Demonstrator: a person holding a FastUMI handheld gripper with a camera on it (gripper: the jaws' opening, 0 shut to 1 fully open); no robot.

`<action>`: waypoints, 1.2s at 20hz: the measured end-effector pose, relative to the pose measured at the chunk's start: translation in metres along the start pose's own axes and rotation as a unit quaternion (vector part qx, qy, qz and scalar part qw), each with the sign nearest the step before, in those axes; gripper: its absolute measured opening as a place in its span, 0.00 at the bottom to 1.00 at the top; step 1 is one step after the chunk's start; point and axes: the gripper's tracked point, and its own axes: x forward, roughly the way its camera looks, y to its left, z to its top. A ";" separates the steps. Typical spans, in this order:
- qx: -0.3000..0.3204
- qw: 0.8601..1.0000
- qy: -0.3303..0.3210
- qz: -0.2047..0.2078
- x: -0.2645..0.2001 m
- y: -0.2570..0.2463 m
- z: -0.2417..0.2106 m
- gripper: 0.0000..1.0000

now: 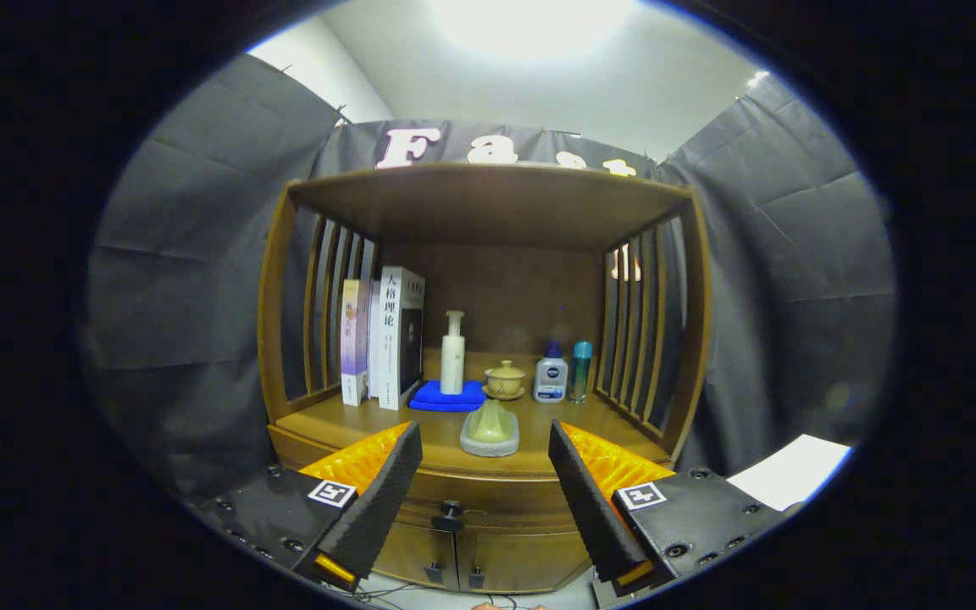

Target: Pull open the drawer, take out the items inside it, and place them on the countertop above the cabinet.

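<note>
Gripper view looks straight at a wooden cabinet [488, 339] with the claw [485, 500] held wide apart and clamped on nothing, its two fingers framing the cabinet's front. Between the fingers and a little beyond them sits the drawer [488, 496], pushed flush into the cabinet, its dark knob [451, 509] showing just inside the left finger. Whatever the drawer holds is hidden behind its closed front. Above it, beyond the fingertips, the bench [539, 424] carries a pale green cone-shaped piece on a grey stone base [490, 430] right at the front edge, and further back a row of books [382, 339], a white pump bottle [452, 354] standing on a folded blue cloth [448, 396], a small lidded cup on a saucer [505, 379], a white lotion bottle [551, 373] and a slim teal bottle [580, 371]. As I judge it, this fits two stages alike: a closed drawer with its contents waiting inside, or a drawer shut again with some of those bench pieces having come out of it. Nothing on the bench settles which.
</note>
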 end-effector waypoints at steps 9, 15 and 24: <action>0.021 0.998 -0.045 -0.046 -0.064 -0.066 0.048 0.96; 0.049 0.997 -0.052 -0.037 -0.085 -0.069 0.061 0.96; 0.047 0.998 -0.038 -0.027 -0.083 -0.062 0.056 0.96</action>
